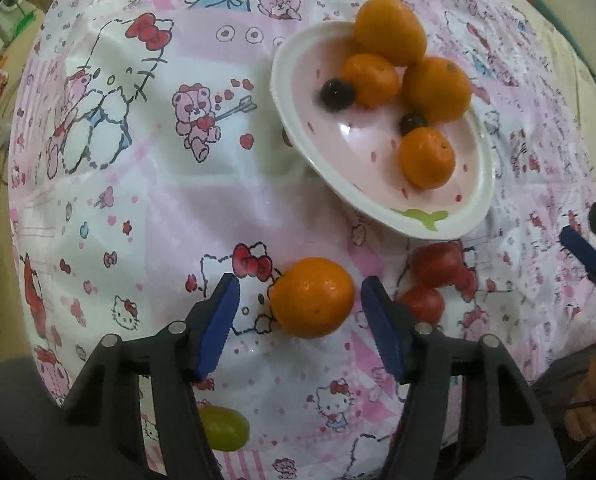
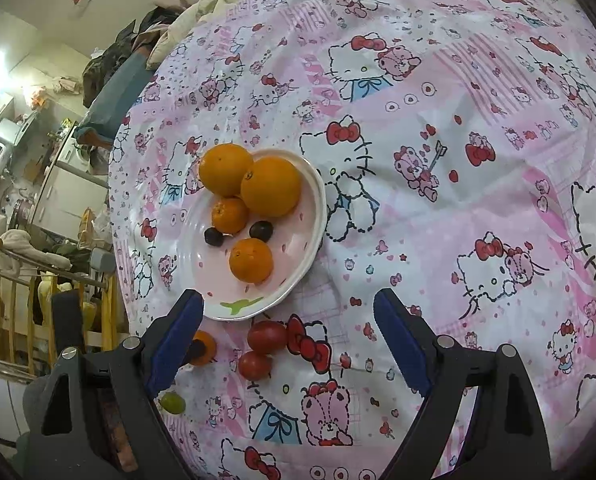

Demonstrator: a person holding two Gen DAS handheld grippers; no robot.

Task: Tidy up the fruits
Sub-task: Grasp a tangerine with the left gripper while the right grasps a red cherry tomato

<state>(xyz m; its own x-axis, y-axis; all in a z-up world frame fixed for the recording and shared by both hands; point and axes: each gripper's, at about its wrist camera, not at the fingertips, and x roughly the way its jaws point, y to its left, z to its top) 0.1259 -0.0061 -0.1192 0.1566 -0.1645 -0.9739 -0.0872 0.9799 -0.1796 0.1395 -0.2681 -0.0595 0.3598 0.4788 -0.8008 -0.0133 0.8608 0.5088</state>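
The left hand-held gripper is spread around a loose orange on the patterned cloth, pads not touching it. The right hand-held gripper is spread and empty, its finger half hiding that orange. A green grape is partly hidden. The plate holds more fruit.

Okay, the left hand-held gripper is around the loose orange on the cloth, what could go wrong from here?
1. The left hand-held gripper straddles the orange without touching it; the round fruit may roll away.
2. Its right finger sits near two red tomatoes and could nudge them.
3. The plate is already crowded; adding one may dislodge others.
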